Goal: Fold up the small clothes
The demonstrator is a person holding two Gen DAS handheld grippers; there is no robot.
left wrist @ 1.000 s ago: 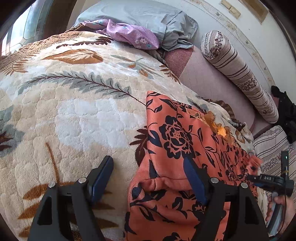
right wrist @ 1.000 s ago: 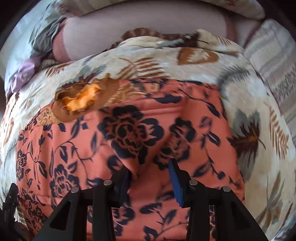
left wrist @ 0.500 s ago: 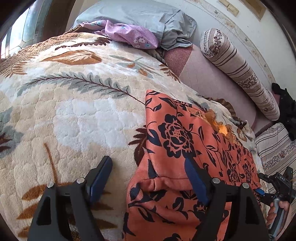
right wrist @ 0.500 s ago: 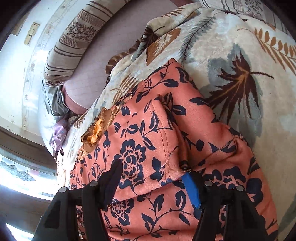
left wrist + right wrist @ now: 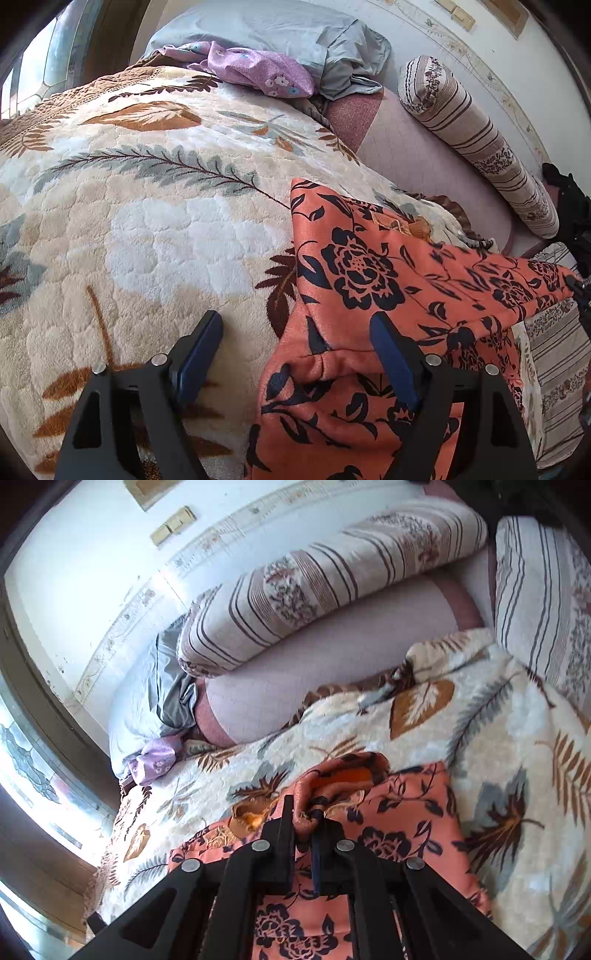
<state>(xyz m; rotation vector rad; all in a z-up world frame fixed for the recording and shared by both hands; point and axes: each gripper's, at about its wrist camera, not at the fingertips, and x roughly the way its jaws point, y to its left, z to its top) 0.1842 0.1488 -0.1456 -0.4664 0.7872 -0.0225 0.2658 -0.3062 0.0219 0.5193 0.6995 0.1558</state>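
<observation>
Left wrist view: the left gripper [image 5: 295, 345] stands with its jaws wide apart above the bed. One blue pad rests over the leaf-patterned blanket [image 5: 155, 229]; the other lies against the near fold of the orange garment [image 5: 354, 266], which is not pinched between them. The garment, printed with dark flowers and leaves, lies on the blanket; its far right edge is lifted and stretched taut toward the right rim of the view.

Right wrist view: the right gripper [image 5: 304, 821] has just closed, and its jaws are clamped together on a bunched edge of the orange garment [image 5: 406, 805]. The cloth gathers into a raised fold at the fingertips, with a strip of gold-coloured trim [image 5: 245, 819] showing just to the left. The rest of the garment spreads below and to the right over the blanket [image 5: 509, 746].

Background: a grey pillow [image 5: 280, 33] and a purple flowered cloth [image 5: 258, 70] at the head of the bed; a striped bolster [image 5: 480, 140] along the wall; a pink sheet [image 5: 413, 155] between bolster and blanket. No brand, label or legible writing can be read in either view.
</observation>
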